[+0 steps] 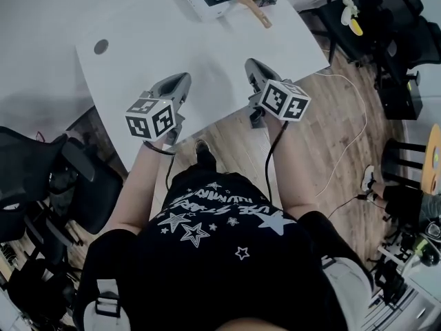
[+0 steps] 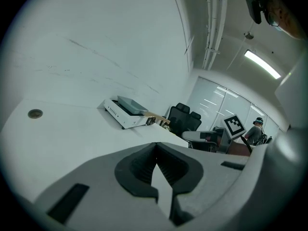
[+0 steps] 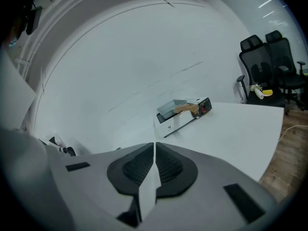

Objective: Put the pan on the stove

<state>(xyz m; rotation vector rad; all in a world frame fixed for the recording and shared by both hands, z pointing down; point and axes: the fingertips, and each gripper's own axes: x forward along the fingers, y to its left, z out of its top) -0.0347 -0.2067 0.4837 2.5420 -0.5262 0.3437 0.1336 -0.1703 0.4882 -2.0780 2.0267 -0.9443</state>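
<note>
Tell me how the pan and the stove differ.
The pan is grey; the stove is white. The pan is shallow with a wooden handle; the stove is a taller box with a dark panel at one end. The pan sits on top of the stove; the stove stands on the table. Both are rectangular.

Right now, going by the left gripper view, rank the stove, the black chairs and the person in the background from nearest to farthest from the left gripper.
1. stove, on the table, ahead and left.
2. black chairs, just past the table's far end.
3. person, far back at the right.
</note>
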